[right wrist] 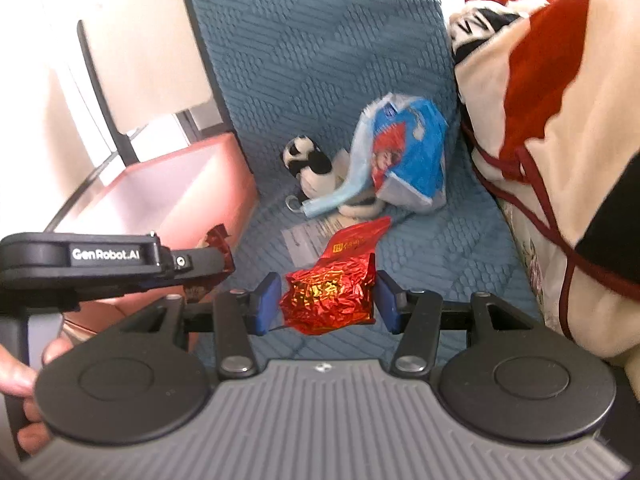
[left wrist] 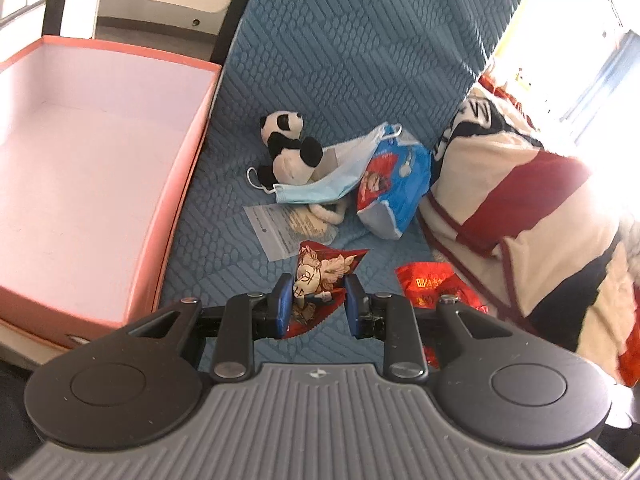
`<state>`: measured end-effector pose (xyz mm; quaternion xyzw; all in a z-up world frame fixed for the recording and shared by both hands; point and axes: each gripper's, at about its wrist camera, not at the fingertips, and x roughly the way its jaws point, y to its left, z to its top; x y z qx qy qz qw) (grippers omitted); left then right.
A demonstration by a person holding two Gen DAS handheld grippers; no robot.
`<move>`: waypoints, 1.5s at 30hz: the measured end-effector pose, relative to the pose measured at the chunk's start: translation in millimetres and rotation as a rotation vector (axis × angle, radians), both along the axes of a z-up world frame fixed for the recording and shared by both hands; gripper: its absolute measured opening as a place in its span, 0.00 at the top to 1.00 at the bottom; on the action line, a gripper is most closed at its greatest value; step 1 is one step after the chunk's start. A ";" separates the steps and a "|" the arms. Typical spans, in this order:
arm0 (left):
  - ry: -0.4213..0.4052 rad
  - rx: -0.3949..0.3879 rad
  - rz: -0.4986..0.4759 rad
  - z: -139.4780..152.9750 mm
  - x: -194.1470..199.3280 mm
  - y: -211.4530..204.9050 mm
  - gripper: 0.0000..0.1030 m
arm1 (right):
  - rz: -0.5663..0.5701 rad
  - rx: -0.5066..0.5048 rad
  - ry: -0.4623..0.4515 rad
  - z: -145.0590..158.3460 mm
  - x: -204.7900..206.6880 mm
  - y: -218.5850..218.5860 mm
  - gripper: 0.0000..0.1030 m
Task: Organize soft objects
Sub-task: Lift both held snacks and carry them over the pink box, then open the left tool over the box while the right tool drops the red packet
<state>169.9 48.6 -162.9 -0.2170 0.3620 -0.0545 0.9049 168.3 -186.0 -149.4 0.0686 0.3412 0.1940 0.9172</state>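
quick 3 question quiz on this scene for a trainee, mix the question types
1. True or false: the pink box already holds the panda plush.
2. What does the right gripper hold? A) face mask B) crinkled red foil packet C) blue snack bag
3. Name the item draped against the panda plush.

Key:
1. False; the panda plush lies on the blue mat.
2. B, the crinkled red foil packet.
3. The light blue face mask.

Home, prob. a bedroom: blue quilted bedspread (left wrist: 344,52) as the surface, fleece blanket (left wrist: 516,196) bunched on the right, panda plush (left wrist: 286,146) in the middle, bright window (left wrist: 604,64) far right.
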 end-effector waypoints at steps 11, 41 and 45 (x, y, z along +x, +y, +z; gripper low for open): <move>-0.028 0.001 0.012 53.3 -12.7 21.4 0.70 | 0.022 0.015 -0.074 56.5 -13.7 11.7 0.47; -0.063 0.056 0.177 133.9 -33.4 207.5 0.69 | 0.256 0.118 -0.093 142.2 7.6 166.4 0.47; -0.018 0.037 0.213 114.3 -22.1 239.4 0.69 | 0.287 0.069 -0.054 128.5 20.9 195.6 0.47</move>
